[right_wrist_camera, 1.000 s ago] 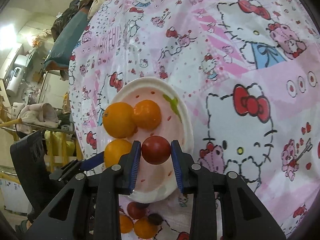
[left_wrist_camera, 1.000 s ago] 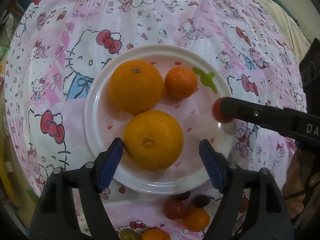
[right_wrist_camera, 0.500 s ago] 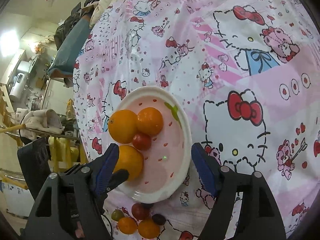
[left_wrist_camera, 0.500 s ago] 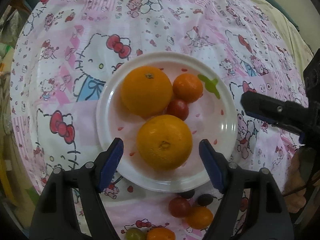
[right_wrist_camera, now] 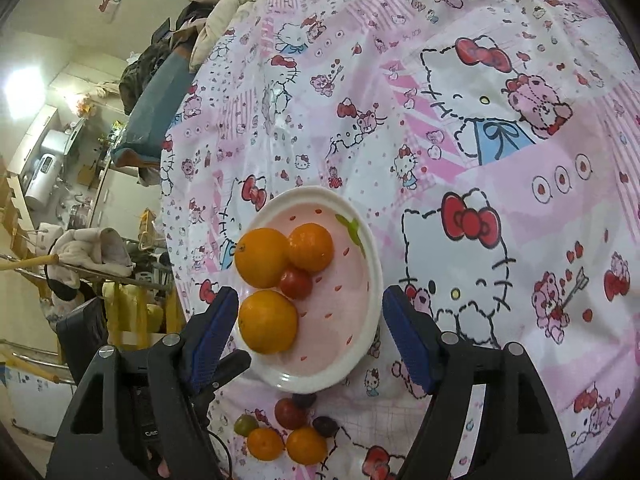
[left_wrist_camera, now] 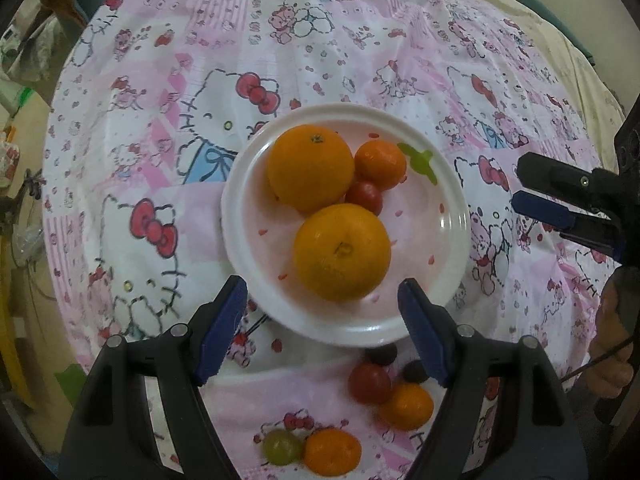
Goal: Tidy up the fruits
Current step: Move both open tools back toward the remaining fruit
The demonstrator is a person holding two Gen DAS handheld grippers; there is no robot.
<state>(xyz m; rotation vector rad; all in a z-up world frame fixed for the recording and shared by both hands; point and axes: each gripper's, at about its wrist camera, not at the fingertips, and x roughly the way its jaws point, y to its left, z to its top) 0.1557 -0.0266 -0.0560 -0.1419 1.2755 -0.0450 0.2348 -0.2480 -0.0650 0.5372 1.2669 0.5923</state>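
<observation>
the white plate (left_wrist_camera: 448, 280) sat on the pink cartoon-cat tablecloth (left_wrist_camera: 160, 160), carrying four fruits. a large orange (left_wrist_camera: 310, 166) lay at the far left of the dish, a small mandarin (left_wrist_camera: 380, 164) just to its right, and a second large orange (left_wrist_camera: 342, 252) nearer the camera. a red cherry tomato (left_wrist_camera: 363, 197) was wedged between them, touching all three as far as the left wrist view showed.

off the plate, on the cloth at its near edge, a loose cluster of small fruit waited: a red tomato (left_wrist_camera: 369, 383), two small orange ones (left_wrist_camera: 406, 406) (left_wrist_camera: 332, 451), a green grape (left_wrist_camera: 282, 446) and two dark grapes (left_wrist_camera: 382, 354), close together.

the left gripper (left_wrist_camera: 322, 332) hung over the near rim of the plate, its blue-padded jaws wide apart and holding nothing. the right gripper (right_wrist_camera: 308, 340) hovered at the plate's right side, jaws likewise spread wide and empty, with the plate (right_wrist_camera: 372, 280) showing between its fingers. in the left wrist view it appeared at the right edge, clear of the dish.
</observation>
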